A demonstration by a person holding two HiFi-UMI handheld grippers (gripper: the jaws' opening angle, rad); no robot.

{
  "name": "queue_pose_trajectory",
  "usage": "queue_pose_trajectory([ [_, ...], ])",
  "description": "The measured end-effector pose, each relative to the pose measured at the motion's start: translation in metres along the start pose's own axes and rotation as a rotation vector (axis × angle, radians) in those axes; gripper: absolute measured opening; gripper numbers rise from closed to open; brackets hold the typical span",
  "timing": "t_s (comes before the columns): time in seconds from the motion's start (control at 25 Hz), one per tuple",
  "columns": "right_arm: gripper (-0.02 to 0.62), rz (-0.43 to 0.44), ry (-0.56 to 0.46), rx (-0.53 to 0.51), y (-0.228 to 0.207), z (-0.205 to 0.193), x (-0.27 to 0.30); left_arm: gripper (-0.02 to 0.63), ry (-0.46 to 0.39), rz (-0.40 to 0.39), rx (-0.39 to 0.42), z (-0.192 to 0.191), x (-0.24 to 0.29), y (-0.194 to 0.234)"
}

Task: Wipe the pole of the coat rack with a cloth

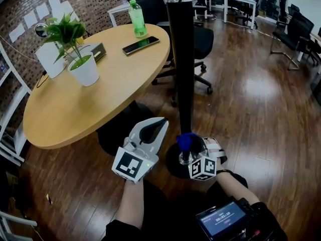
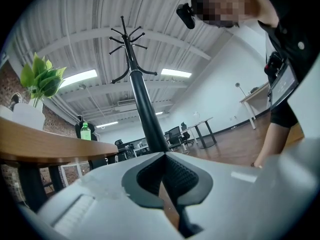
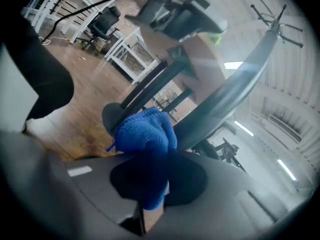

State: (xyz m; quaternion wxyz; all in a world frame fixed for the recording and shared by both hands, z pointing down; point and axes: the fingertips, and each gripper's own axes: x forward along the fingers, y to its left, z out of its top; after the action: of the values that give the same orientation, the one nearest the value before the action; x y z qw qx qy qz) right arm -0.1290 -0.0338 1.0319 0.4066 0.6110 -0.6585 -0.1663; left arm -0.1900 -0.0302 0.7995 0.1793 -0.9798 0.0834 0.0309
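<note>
The right hand-held gripper (image 1: 189,149) pinches the blue cloth (image 3: 144,131) low beside the black pole (image 1: 181,59), near its base (image 1: 173,168). The left hand-held gripper (image 1: 159,124) is closed and empty. I think a hard push could tilt the rack or pull the cloth loose.

A round wooden worktop (image 1: 75,109) stands on a dark, glossy plank floor (image 1: 251,99), with a potted plant (image 1: 83,67) on it. Behind the worktop runs a brick wall (image 1: 95,4) with paper sheets (image 1: 30,19) stuck on it. Right of the worktop is a black wheeled office chair (image 1: 203,41). Far beyond it are a white table (image 1: 241,1) and more dark chairs (image 1: 291,31). Above the worktop, strip lights (image 2: 80,76) glow on a white ribbed ceiling (image 2: 75,14).
</note>
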Motion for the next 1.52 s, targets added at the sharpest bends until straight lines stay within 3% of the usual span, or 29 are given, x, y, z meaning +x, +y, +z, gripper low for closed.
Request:
queue_pose_trajectory([
  [0.12,0.044,-0.125,-0.095,0.045,-0.07,0.058,-0.036,0.003,-0.011,-0.018,0.014,0.014,0.006,-0.001],
  [0.28,0.044,-0.231,-0.148,0.06,-0.164,0.123,-0.079,0.003,0.004,-0.019,-0.041,0.053,0.021,0.014],
  [0.48,0.044,-0.228,-0.121,0.057,-0.253,0.186,-0.111,0.003,0.051,-0.025,-0.087,0.138,0.033,0.048],
  [0.64,0.044,-0.212,-0.086,0.13,-0.326,0.243,-0.14,0.003,0.085,-0.049,-0.125,0.211,0.03,0.067],
  [0.8,0.044,-0.143,-0.109,0.325,-0.359,0.288,-0.181,0.003,0.17,-0.035,-0.221,0.26,0.004,0.072],
  [1.0,0.044,-0.161,-0.209,0.338,-0.421,0.339,-0.249,0.003,0.19,0.006,-0.258,0.331,-0.013,0.08],
  [1.2,0.044,-0.173,-0.321,0.281,-0.464,0.39,-0.309,0.003,0.115,0.02,-0.193,0.416,-0.004,0.08],
  [1.36,0.044,-0.146,-0.442,0.3,-0.481,0.431,-0.346,0.003,-0.011,0.03,-0.188,0.476,0.002,0.083],
  [1.52,0.044,-0.123,-0.484,0.328,-0.481,0.45,-0.364,0.003,-0.023,0.023,-0.124,0.498,-0.005,0.085],
])
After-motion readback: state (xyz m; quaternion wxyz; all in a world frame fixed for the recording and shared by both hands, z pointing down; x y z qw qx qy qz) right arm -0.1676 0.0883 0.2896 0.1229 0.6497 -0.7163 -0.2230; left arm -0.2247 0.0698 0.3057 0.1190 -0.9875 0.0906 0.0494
